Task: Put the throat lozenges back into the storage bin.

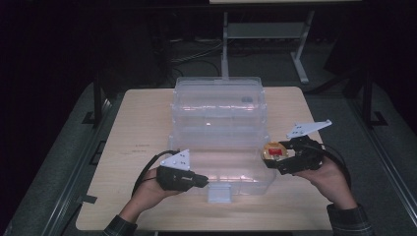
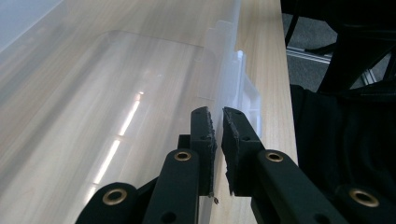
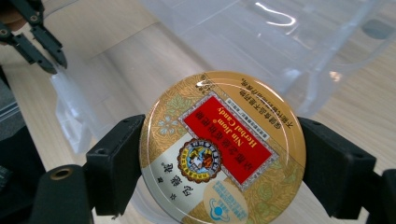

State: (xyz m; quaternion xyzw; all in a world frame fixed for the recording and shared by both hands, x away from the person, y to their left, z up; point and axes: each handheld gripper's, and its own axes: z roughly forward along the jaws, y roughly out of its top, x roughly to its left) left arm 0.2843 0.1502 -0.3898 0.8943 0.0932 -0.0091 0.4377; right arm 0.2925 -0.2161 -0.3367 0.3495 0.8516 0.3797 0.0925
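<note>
The right tongs [image 3: 219,154] clamp a round herbal candy tin [image 3: 223,148] by its rim, face up, at the right front corner of the clear plastic storage box [image 1: 219,110] on the bench [image 1: 142,123]. The left tongs [image 2: 218,140], nearly closed, pinch the front edge of the box's opened lid [image 2: 140,93], apparently steadying it so the tin can go in.

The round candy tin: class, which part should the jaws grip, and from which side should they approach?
Grip the candy tin across its widest span, on opposite points of its rim, approaching level with its flat lid. The right gripper does this: the tin's shallow, round shape gives the jaws two opposing edges.
</note>
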